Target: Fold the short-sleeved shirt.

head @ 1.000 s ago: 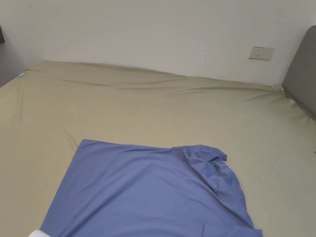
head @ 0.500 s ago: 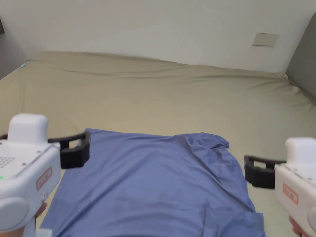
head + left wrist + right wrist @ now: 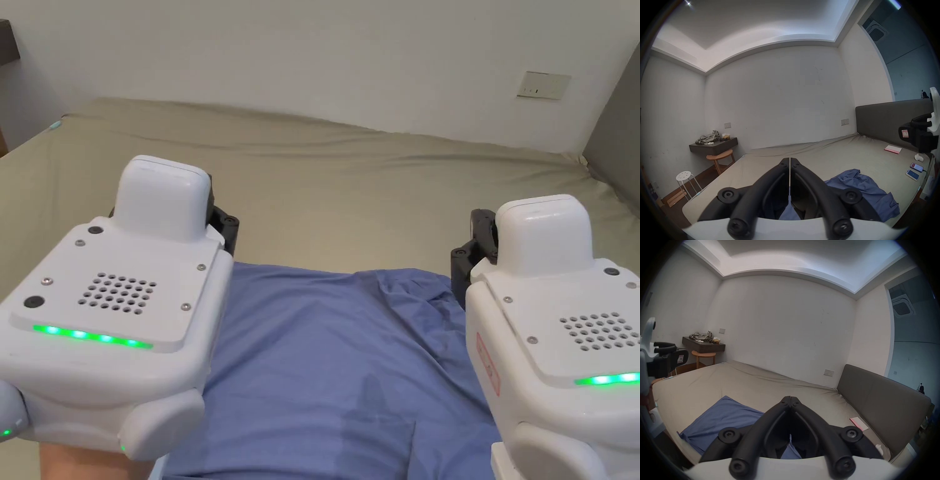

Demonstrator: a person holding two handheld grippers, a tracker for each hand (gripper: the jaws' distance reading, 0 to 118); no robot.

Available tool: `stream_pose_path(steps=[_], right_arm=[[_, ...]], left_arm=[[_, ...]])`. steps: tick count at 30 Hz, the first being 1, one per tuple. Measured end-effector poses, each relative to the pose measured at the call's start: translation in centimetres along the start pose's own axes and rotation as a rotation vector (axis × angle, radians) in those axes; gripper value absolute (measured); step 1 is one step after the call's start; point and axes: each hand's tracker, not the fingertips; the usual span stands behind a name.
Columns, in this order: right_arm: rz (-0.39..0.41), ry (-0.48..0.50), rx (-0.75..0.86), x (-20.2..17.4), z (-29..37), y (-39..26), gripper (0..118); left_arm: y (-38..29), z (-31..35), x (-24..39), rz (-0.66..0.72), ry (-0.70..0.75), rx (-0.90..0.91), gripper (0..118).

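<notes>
Head view: a blue short-sleeved cotton shirt [image 3: 325, 369] lies flat at the near edge of the beige-sheeted bed [image 3: 350, 187], between two white grippers held above it. Left gripper view: the left gripper [image 3: 789, 160] has its jaws closed, empty. Right gripper view: the right gripper [image 3: 791, 398] likewise

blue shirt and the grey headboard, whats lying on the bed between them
In the left gripper view, two phones, a small white object and a pink-edged booklet lie on the sheet between the blue shirt and the headboard.
</notes>
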Motion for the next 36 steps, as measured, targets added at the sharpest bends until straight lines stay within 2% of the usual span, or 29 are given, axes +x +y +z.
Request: stream_pose_path(steps=[7, 10, 13, 14, 15, 18, 19, 20, 21, 27, 30, 31, 32, 33, 34, 36], right_arm=[[0.0, 0.013, -0.021, 0.2, -0.5, -0.6, 0], [-0.004, 0.024, -0.034, 0.2, -0.9, -0.8, 0], [0.004, 0.032, -0.051, 0.4, -1.5, -1.3, 0], [0.007, 0.032, -0.057, 0.5, -1.7, -1.6, 0], [0.007, 0.035, -0.069, 0.7, -1.9, -1.9, 0], [0.002, 0.036, -0.095, 1.3, -2.3, -2.8, 0], [0.004, 0.031, -0.106, 1.5, -2.4, -3.0, 0], [0.002, 0.027, -0.116, 1.8, -2.5, -3.3, 0], [-0.005, 0.025, -0.125, 2.1, -2.7, -3.6, 0], [0.001, 0.008, -0.187, 3.7, -3.7, -5.7, 0], [0.0, 0.004, -0.213, 4.3, -4.1, -6.3, 0], [-0.004, 0.003, -0.22, 4.4, -4.1, -6.4, 0], [-0.008, 0.0, -0.225, 4.5, -4.1, -6.4, 0], [-0.01, -0.006, -0.228, 4.6, -4.1, -6.5, 0], [-0.011, -0.01, -0.23, 4.7, -4.1, -6.5, 0], [-0.013, -0.014, -0.236, 4.8, -4.0, -6.4, 0]], left_arm=[[-0.1, -0.3, -0.7, 0.016, -0.045, -0.036, 0], [-0.9, -1.1, -1.2, 0.036, -0.101, -0.114, 0], [-3.1, -2.1, -2.1, 0.027, -0.075, -0.17, 2], [-4.1, -2.3, -2.6, 0.02, -0.055, -0.202, 8], [-5.3, -2.5, -3.3, 0.024, -0.059, -0.238, 20], [-9.8, -3.2, -6.4, 0.11, -0.107, -0.405, 43], [-11.5, -3.5, -7.3, 0.098, -0.101, -0.469, 83], [-13.6, -3.8, -8.2, 0.084, -0.069, -0.535, 109], [-15.7, -3.8, -9.2, 0.065, -0.013, -0.591, 118], [-24.7, -2.8, -12.6, 0.059, 0.091, -0.878, 117], [-26.8, -2.3, -12.3, 0.047, 0.079, -0.969, 116], [-27.0, -2.3, -12.1, 0.043, 0.081, -0.99, 112], [-27.3, -2.4, -11.9, 0.039, 0.086, -1.005, 104], [-27.6, -2.5, -11.8, 0.043, 0.09, -1.008, 88], [-27.6, -2.3, -11.6, 0.049, 0.094, -1.009, 56], [-28.3, -2.6, -11.3, 0.093, 0.063, -1.031, 20]])
